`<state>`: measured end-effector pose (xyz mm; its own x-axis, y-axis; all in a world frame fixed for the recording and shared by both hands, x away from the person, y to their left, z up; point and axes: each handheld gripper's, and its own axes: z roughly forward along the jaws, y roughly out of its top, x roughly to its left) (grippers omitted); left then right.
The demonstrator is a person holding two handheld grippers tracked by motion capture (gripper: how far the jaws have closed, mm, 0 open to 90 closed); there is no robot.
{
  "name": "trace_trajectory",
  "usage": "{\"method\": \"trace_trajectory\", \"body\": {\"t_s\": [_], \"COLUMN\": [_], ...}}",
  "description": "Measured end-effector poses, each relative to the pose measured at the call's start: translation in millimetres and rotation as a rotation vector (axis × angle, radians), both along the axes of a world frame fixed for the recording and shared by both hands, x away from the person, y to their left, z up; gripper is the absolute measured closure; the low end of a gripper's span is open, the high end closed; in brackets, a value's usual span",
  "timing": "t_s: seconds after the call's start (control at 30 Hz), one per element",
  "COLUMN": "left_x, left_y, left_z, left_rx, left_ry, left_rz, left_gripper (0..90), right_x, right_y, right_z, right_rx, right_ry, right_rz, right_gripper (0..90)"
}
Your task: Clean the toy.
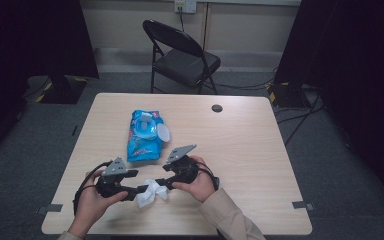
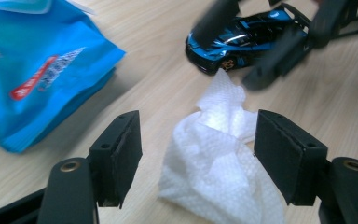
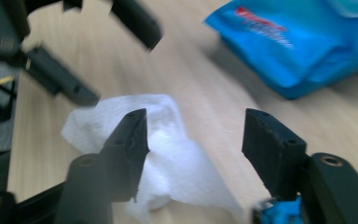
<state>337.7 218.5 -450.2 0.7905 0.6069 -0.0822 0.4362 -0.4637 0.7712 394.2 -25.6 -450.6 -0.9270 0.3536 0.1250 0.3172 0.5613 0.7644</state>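
On table (image 1: 240,145): one wipe (image 1: 149,192), one pack (image 1: 145,136), one car (image 2: 242,39).

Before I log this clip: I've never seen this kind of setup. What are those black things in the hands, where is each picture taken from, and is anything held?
A person sits at a table with a hand-held two-jaw gripper in each hand: the left gripper and the right gripper. The high view looks down from above the person. The other two pictures come from cameras riding on the grippers, looking along their black jaws. On the table lie a blue wipes pack, a crumpled white wipe and a blue toy car. The wipe lies between the left gripper's jaws, but the pads stand off it. The right gripper's jaws are also apart, beside the wipe. Nothing is held.
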Motion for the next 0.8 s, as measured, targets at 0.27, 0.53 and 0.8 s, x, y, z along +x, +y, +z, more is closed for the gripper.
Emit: {"method": "trace_trajectory", "body": {"t_s": [0.27, 0.53, 0.8], "left_x": [6.8, 9.0, 10.6], "left_y": [-16.5, -23.6, -24.4], "left_z": [-14.5, -25.7, -31.0], "left_rx": [0.03, 0.067, 0.064], "left_ry": [0.016, 0.03, 0.043], "left_rz": [-0.046, -0.063, -0.076], "left_gripper": [41.5, 46.2, 47.3], "right_x": [11.9, 13.6, 19.7], "right_y": [-33.2, -46.4, -47.0], "right_z": [-1.9, -17.1, -27.4], "right_rx": [-0.047, -0.131, -0.17], "right_ry": [-0.027, -0.011, -0.006], "right_rz": [-0.138, -0.196, -0.215], "right_gripper": [29.5, 24.1, 21.1]}}
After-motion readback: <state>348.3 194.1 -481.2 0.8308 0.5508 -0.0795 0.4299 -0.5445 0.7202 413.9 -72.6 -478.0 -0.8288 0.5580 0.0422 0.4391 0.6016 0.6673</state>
